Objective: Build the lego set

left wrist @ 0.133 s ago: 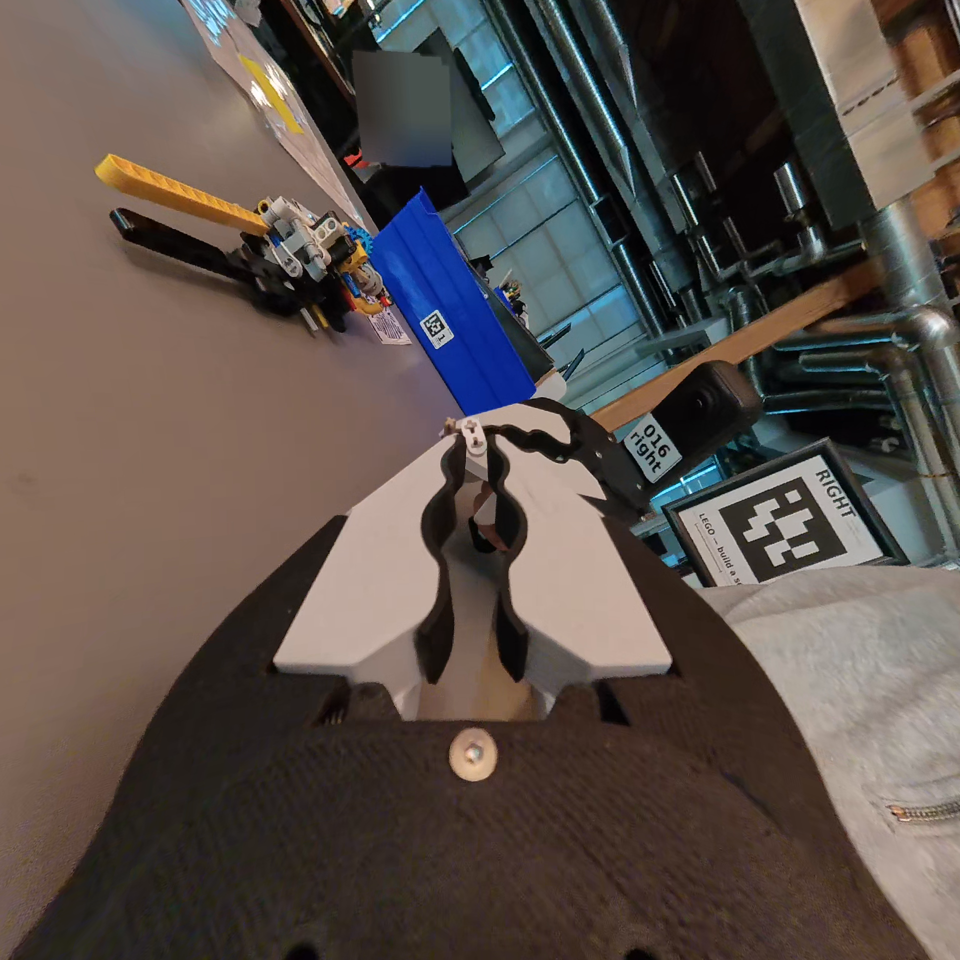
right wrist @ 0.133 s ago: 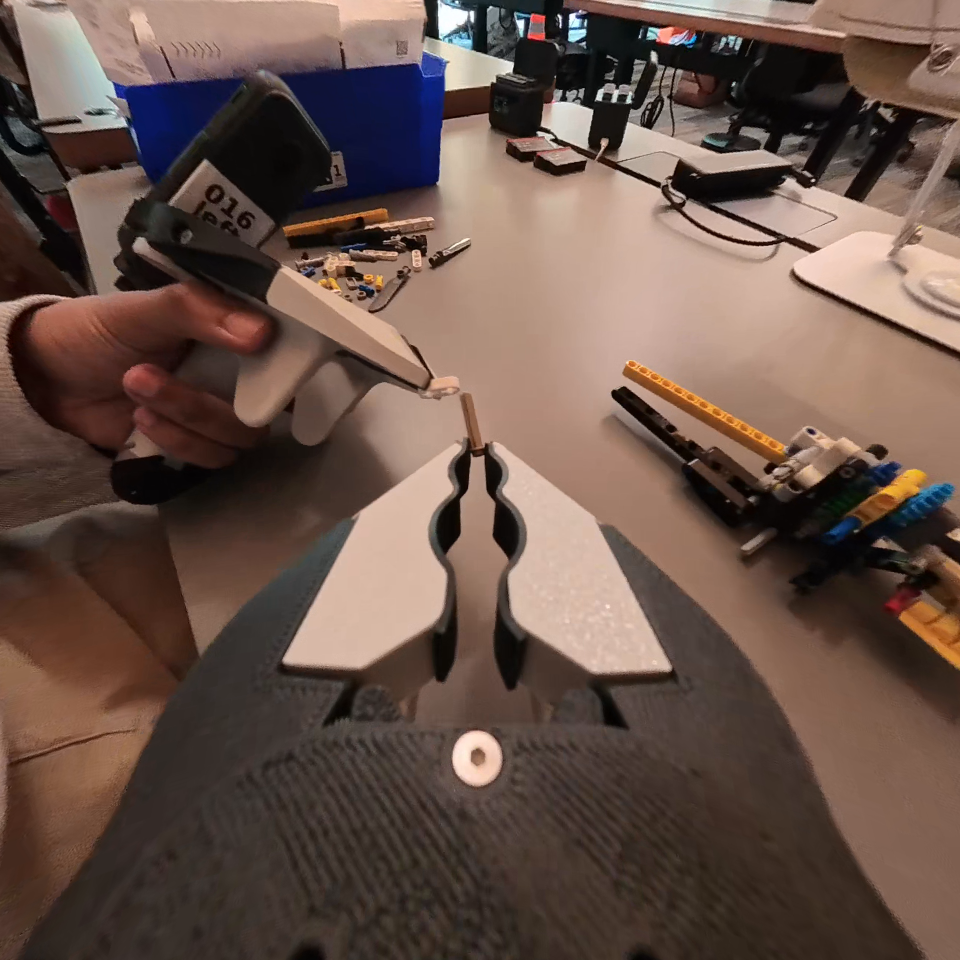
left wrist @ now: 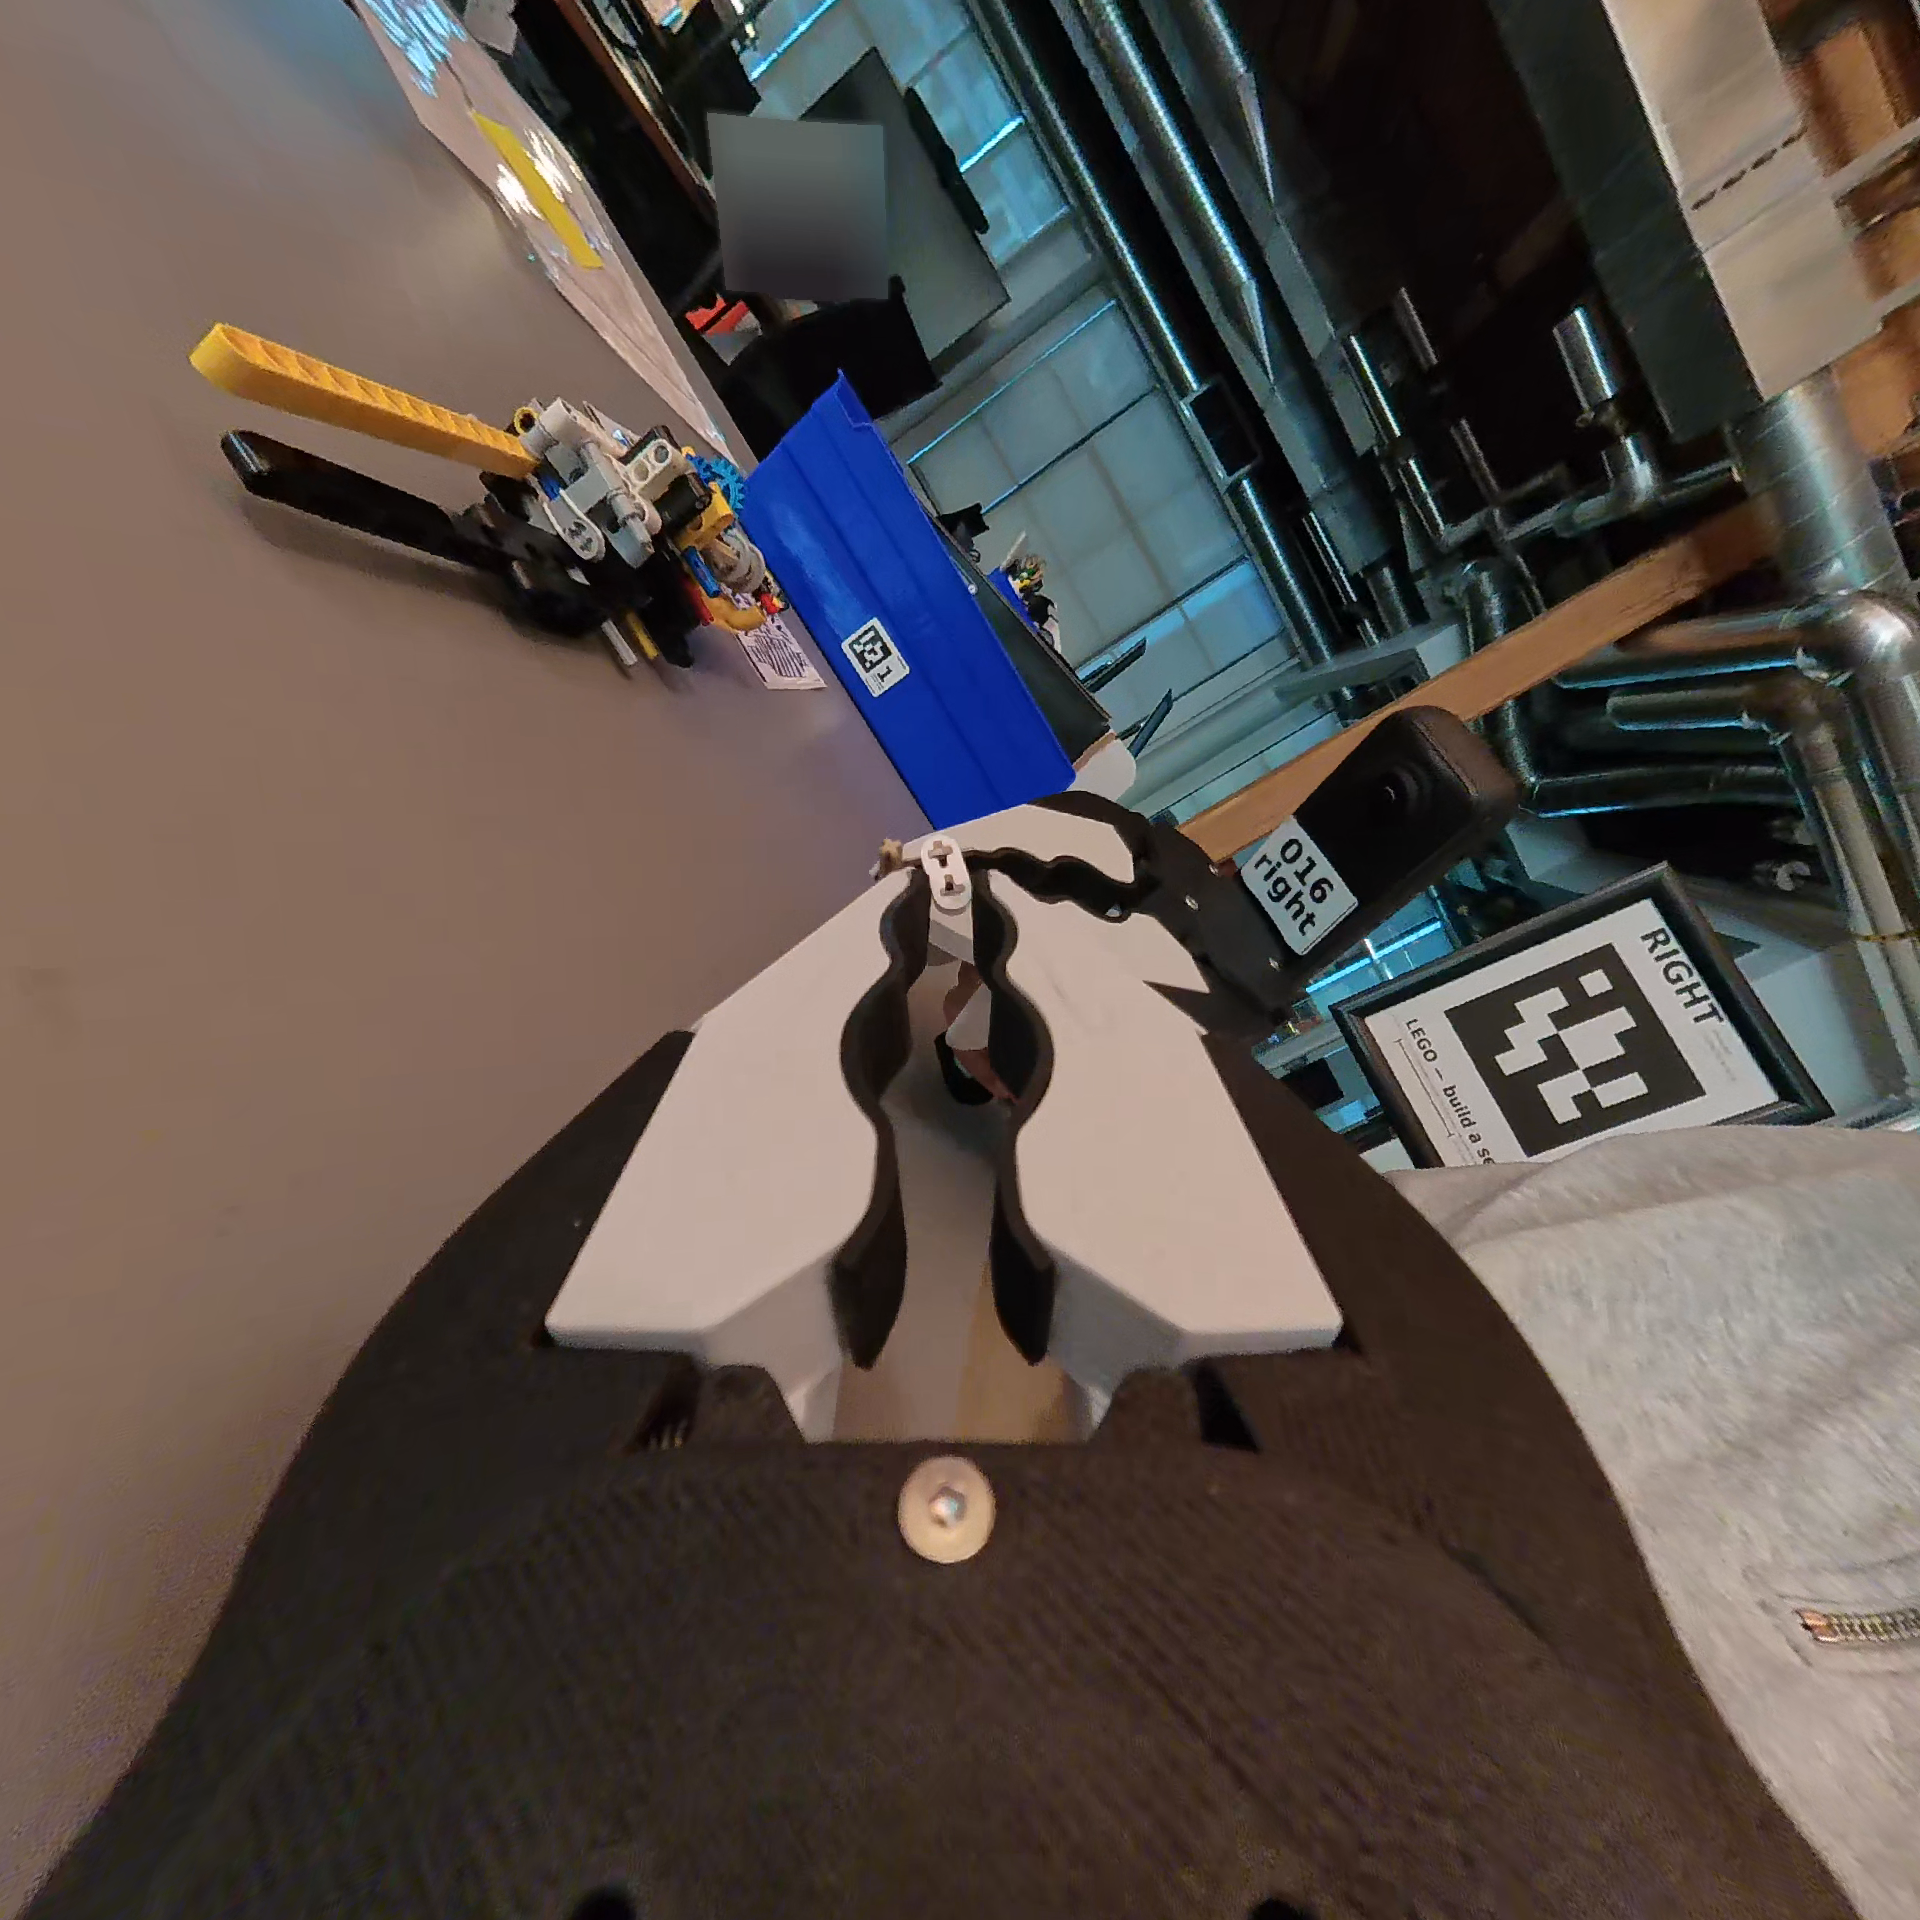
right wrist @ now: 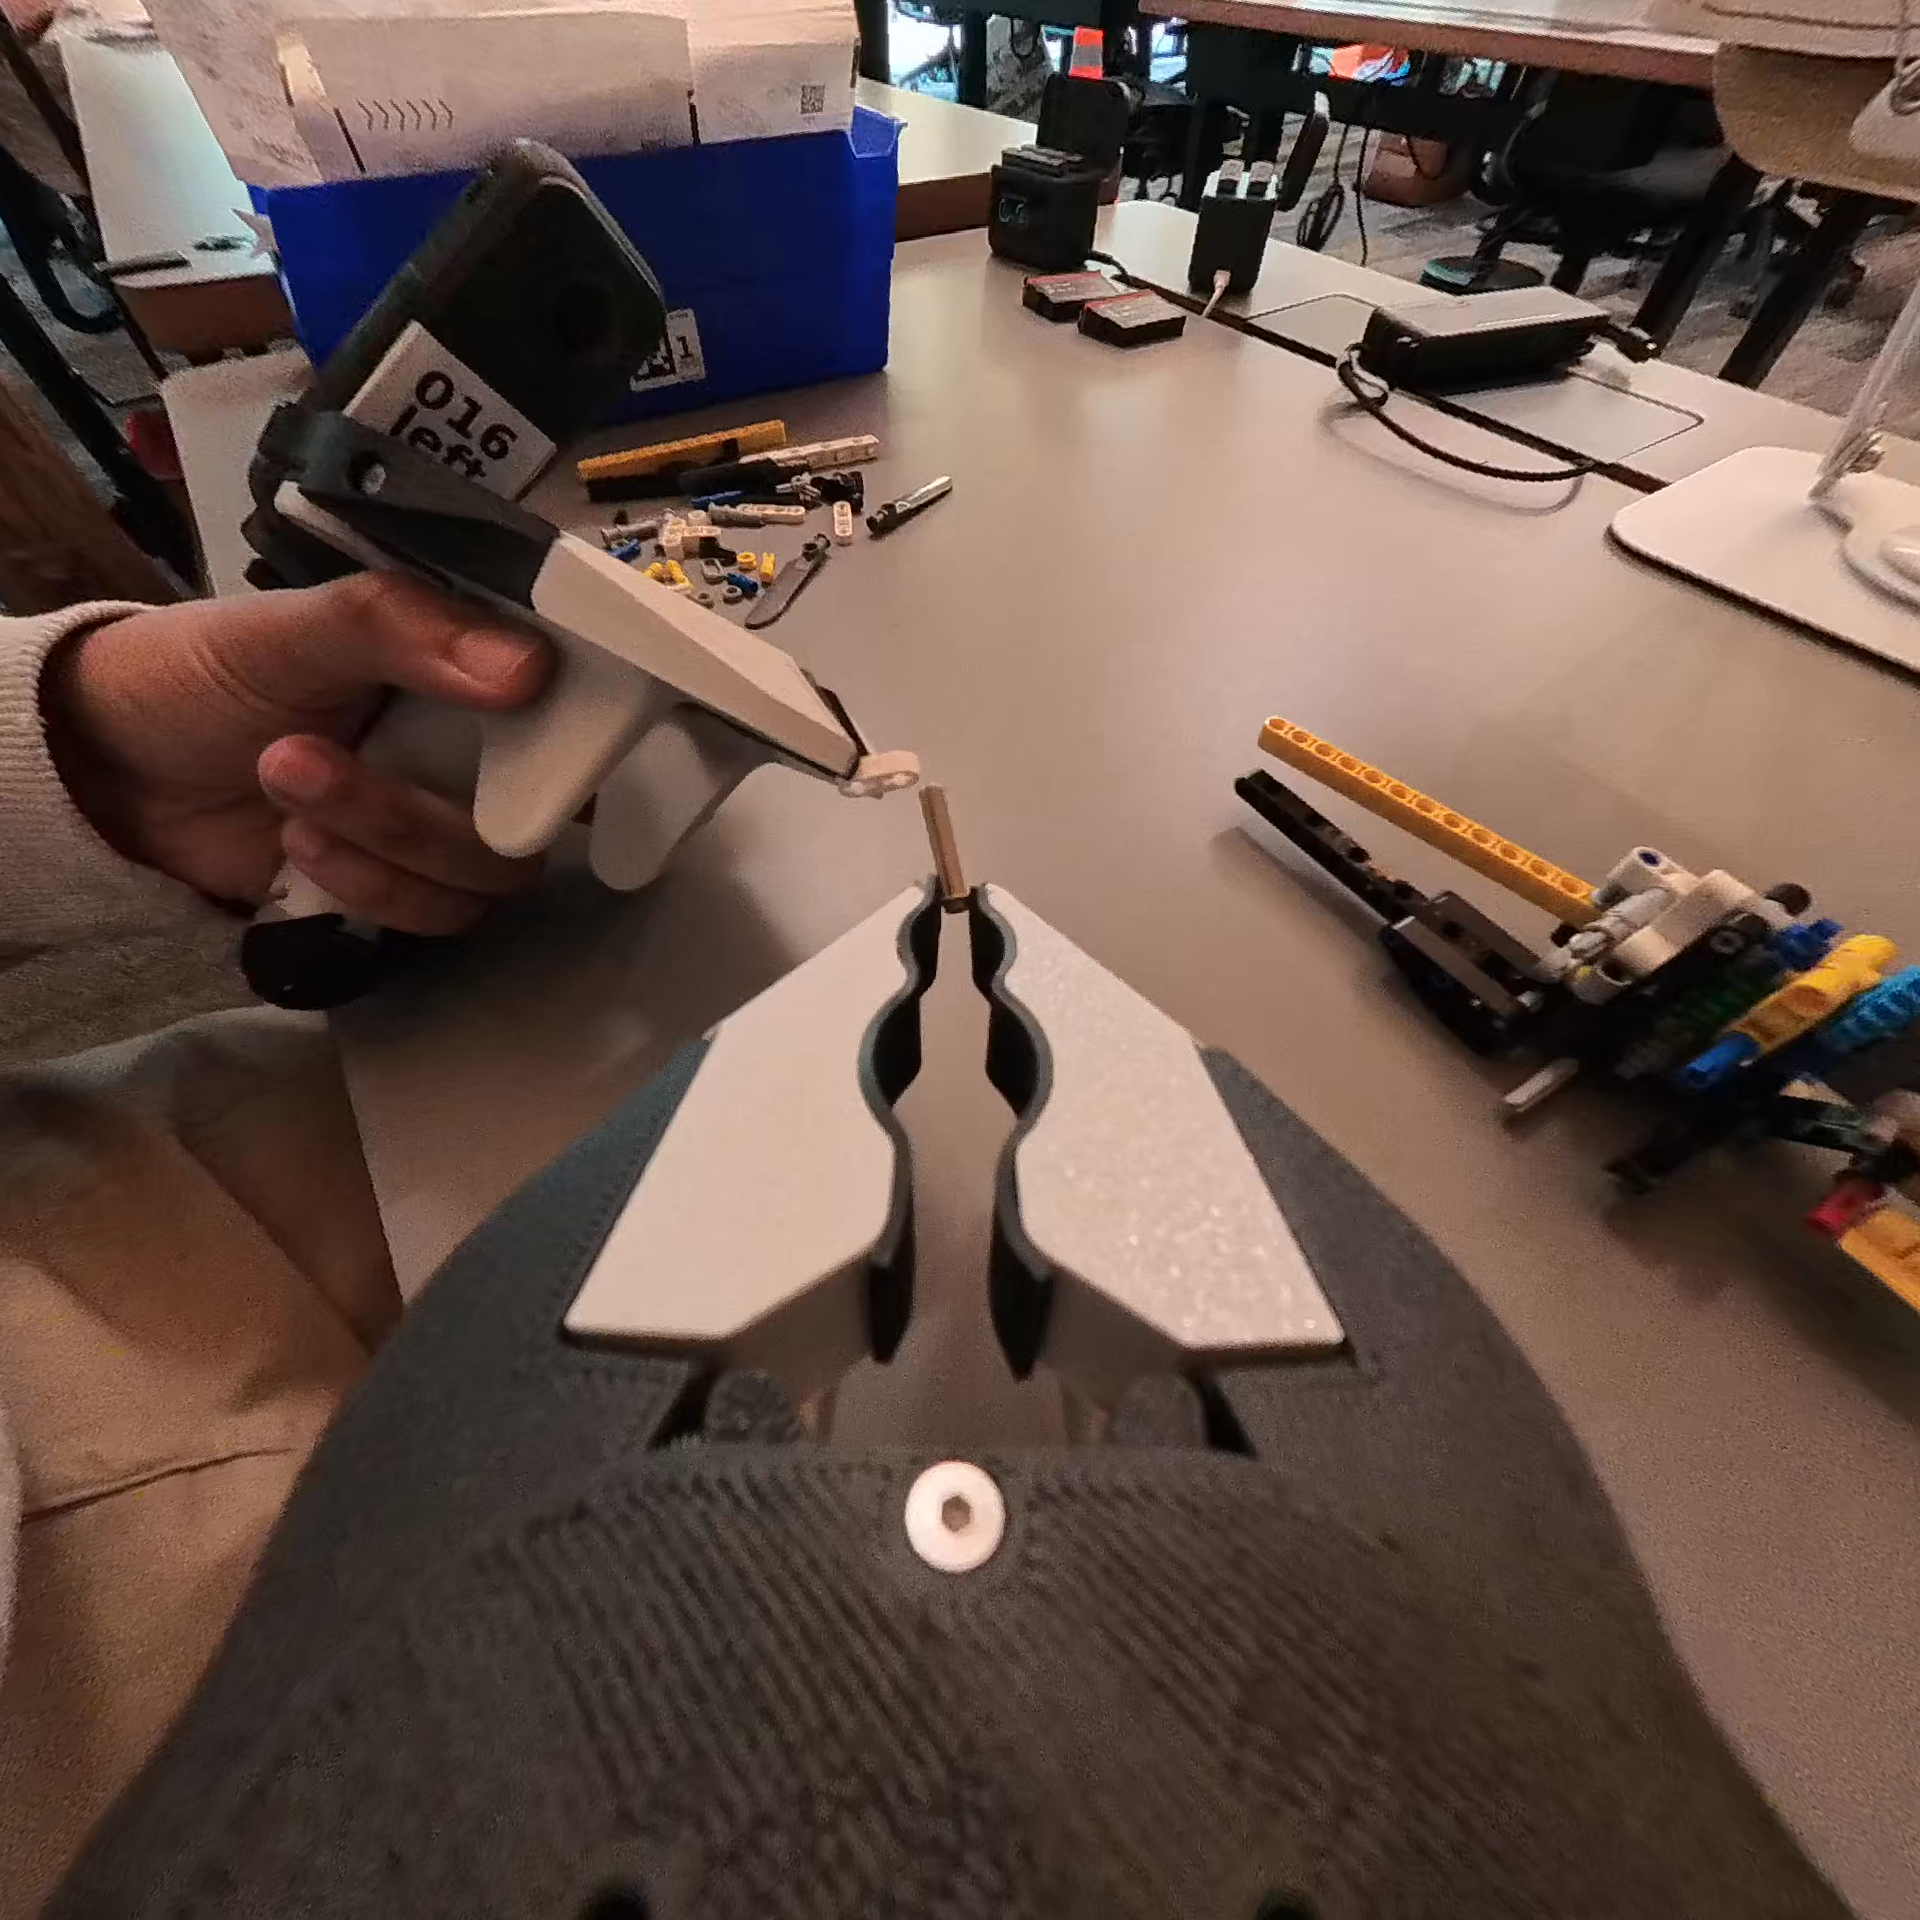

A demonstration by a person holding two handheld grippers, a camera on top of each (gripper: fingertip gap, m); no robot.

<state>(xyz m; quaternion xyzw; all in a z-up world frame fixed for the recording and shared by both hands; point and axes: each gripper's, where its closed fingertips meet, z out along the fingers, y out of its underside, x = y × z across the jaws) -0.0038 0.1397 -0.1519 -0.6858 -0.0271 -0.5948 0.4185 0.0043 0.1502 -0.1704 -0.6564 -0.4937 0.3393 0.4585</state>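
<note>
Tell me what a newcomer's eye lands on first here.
Mid-frame in the right wrist view, the right gripper pinches a tan pin upright, just short of the small white piece held by the left gripper. To the right on the grey table lies the half-built model with its yellow beam.

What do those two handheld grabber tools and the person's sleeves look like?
Each gripper, left and right, has two pale grey wedge fingers with wavy black inner pads on a dark textured body. The left one carries a black camera and a white tag. The sleeves are light knit.

Left claw (right wrist: 868, 774) and right claw (right wrist: 951, 904) clamped, tips nearly meeting.
</note>
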